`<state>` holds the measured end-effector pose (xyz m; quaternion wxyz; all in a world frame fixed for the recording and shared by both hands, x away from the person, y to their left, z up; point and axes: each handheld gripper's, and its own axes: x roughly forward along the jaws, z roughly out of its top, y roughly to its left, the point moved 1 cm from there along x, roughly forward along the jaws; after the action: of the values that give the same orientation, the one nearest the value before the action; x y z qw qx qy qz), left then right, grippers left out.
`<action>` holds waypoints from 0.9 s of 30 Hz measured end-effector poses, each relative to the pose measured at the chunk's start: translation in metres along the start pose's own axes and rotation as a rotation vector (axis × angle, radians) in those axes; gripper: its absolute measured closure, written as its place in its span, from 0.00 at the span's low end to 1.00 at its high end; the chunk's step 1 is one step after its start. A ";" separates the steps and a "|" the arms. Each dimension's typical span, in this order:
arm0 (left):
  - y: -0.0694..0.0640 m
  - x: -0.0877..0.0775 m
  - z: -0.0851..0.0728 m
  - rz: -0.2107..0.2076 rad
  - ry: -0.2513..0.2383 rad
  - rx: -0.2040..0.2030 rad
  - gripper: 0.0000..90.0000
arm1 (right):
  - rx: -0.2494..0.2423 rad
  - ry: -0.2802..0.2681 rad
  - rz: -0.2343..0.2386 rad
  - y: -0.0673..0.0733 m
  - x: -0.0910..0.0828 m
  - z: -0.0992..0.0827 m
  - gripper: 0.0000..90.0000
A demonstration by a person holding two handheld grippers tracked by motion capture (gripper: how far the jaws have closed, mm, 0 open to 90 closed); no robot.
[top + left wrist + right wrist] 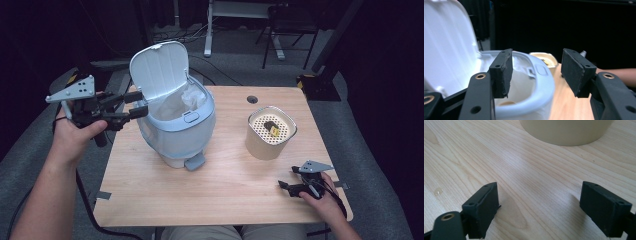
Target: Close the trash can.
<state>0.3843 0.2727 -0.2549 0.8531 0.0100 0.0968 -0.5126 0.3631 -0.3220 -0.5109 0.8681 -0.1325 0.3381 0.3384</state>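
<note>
A pale blue pedal bin (175, 132) stands on the left half of the wooden table (225, 195), its white lid (160, 70) tipped up and a white liner (192, 97) showing inside. My left gripper (139, 104) hovers at the bin's left rim, level with the lid's hinge, open and empty. In the left gripper view the bin (534, 82) lies just beyond my left gripper (536, 67). A beige round container (270, 132) with a perforated top holds a small black-and-yellow item (272, 128). My right gripper (285, 186) rests near the front right edge, open; in its own view my right gripper (539, 202) has bare wood between its jaws.
The bin's grey foot pedal (195, 161) points toward the front. A round cable hole (252, 99) sits at the table's back edge. Behind the table are desk legs (207, 35) and a dark chair frame (287, 37). The beige container (566, 132) stands just ahead of the right jaws.
</note>
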 end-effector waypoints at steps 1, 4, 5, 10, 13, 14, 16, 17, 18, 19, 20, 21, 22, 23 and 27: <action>0.003 0.001 0.002 0.008 0.004 -0.007 0.47 | 0.000 0.000 0.000 0.000 0.000 0.000 0.18; 0.012 0.004 0.008 0.024 0.016 -0.011 0.46 | 0.000 0.000 0.000 0.000 0.000 0.000 0.18; 0.014 0.004 0.010 0.024 0.012 -0.014 0.47 | 0.000 0.000 0.001 0.000 0.000 0.000 0.18; 0.025 0.000 0.020 0.071 0.031 -0.009 0.46 | -0.002 0.000 0.003 0.000 0.000 0.000 0.18; 0.033 -0.005 0.025 0.087 0.048 -0.011 0.46 | -0.006 0.000 0.010 0.000 0.000 0.000 0.18; 0.036 -0.007 0.027 0.092 0.054 -0.010 0.46 | -0.008 0.001 0.013 0.001 0.000 0.000 0.18; 0.041 -0.010 0.028 0.104 0.049 -0.017 0.46 | -0.015 0.000 0.019 0.001 0.000 0.000 0.18; 0.045 -0.013 0.029 0.107 0.049 -0.018 0.46 | -0.017 0.000 0.020 0.001 0.000 0.000 0.18; 0.048 -0.014 0.029 0.110 0.045 -0.026 0.46 | -0.019 0.001 0.022 0.001 0.000 0.000 0.18; 0.051 -0.015 0.029 0.119 0.042 -0.034 0.46 | -0.020 -0.001 0.023 0.001 0.000 0.000 0.18; 0.055 -0.015 0.029 0.131 0.044 -0.040 0.46 | -0.020 -0.001 0.024 0.001 0.000 0.000 0.18; 0.058 -0.015 0.028 0.143 0.043 -0.046 0.45 | -0.021 -0.001 0.025 0.001 0.000 0.000 0.18; 0.062 -0.014 0.027 0.156 0.046 -0.056 0.44 | -0.022 -0.001 0.025 0.001 0.000 0.000 0.18; 0.064 -0.013 0.026 0.167 0.047 -0.062 0.42 | -0.022 -0.001 0.026 0.001 0.000 0.000 0.18; 0.072 -0.006 0.025 0.184 0.054 -0.071 0.42 | -0.024 -0.001 0.027 0.001 0.000 0.000 0.18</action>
<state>0.4488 0.3095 -0.2355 0.8934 0.0026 0.1365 -0.4280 0.3620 -0.3213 -0.5109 0.8619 -0.1382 0.3352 0.3544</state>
